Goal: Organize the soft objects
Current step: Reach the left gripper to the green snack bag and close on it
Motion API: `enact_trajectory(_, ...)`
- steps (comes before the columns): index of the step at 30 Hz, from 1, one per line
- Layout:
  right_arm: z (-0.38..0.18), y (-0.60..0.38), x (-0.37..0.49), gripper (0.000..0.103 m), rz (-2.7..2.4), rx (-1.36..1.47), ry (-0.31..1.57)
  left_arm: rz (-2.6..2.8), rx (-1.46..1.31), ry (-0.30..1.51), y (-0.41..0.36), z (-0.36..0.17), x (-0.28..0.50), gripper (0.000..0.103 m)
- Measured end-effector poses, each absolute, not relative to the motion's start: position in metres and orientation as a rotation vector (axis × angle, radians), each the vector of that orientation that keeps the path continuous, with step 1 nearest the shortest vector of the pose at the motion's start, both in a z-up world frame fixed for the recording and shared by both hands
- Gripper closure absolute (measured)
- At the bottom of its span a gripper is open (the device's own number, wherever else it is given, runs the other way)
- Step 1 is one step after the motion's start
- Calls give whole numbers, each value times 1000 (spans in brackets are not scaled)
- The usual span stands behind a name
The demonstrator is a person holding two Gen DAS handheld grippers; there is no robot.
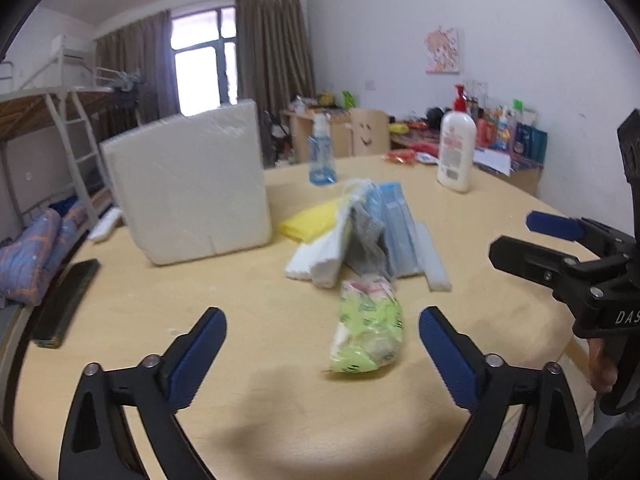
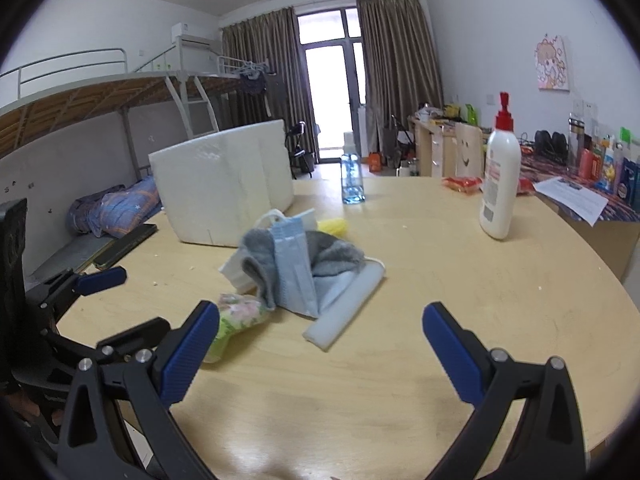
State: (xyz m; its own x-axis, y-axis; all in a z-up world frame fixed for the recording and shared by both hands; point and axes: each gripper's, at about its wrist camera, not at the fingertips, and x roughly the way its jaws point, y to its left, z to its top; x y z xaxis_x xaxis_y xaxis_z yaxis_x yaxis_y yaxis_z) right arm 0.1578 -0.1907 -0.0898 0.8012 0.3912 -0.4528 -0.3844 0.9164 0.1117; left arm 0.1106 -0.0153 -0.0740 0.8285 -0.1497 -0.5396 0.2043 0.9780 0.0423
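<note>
Roughly, by item:

Left tool (image 1: 322, 330): jaws spread wide, nothing between the pads, hovering over the near part of the bench (image 1: 240, 400). Green tissue pack sits just ahead at 12 to 1 o'clock.

Right tool (image 2: 320, 326): jaws spread, empty. Pile lies ahead at 11 to 12 o'clock.

Green tissue pack (image 1: 370, 330): lies flat, long axis running away from the left tool, near end of the pile. Judged light, squashy, with slick film wrap. Best taken across its narrow middle; a grip on the crinkled end seam would likely slip.

Pile of soft things (image 2: 304, 264): mid-bench, at 12 o'clock. Grey sock or cloth (image 2: 260, 264) draped over blue face masks (image 2: 294, 268); looks limp, and will trail when lifted. Masks are thin, floppy, stacked loosely; pinch a folded edge, expect layers to separate.

White foam strip (image 2: 344, 312): at the pile's right flank, partly under the masks. Judged light, springy, easily dented; hold mid-length.

Yellow cloth (image 1: 310, 220): behind the pile at 11 o'clock, mostly hidden in the right view.

White paper wad (image 1: 316, 264): left foot of the pile; soft, tears easily.

White foam box (image 1: 188, 184): at 10 o'clock, upright, near the pile; a likely destination, though its opening is not visible.

Obstacles: lotion pump bottle (image 2: 500, 184) at 2 o'clock and clear spray bottle (image 2: 352, 178) at 12 o'clock, both tall, tippable, well apart from the pile. Dark phone-like slab (image 1: 66, 300) at 9 o'clock on the rim.

Room: bare bench near both tools and to the right; curved edge close at 3 o'clock. Tools sit near each other, so mind crossing.
</note>
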Motion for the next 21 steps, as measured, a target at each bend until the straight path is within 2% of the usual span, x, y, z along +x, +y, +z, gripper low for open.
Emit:
enact_trajectory(6, -97, -193, 168, 0, 406, 15, 516, -242, 119, 623, -29, -86, 124, 19)
enact_trajectory(8, -99, -194, 171, 0, 402, 14, 527, -245, 119, 646, -31, -89, 130, 28)
enact_trajectory(12, -102, -194, 177, 0, 398, 16, 543, -264, 109, 698, -32, -96, 138, 36)
enact_trajectory(14, -104, -193, 179, 0, 398, 14, 554, -260, 111, 710, -33, -97, 141, 44)
enact_trajectory(18, -108, -189, 184, 0, 394, 9, 575, -257, 122, 713, -33, -97, 142, 51)
enact_trajectory(20, -109, -187, 187, 0, 391, 7, 590, -258, 133, 722, -35, -99, 144, 60)
enact_trajectory(21, -110, -187, 188, 0, 392, 7, 595, -263, 135, 727, -36, -99, 145, 61)
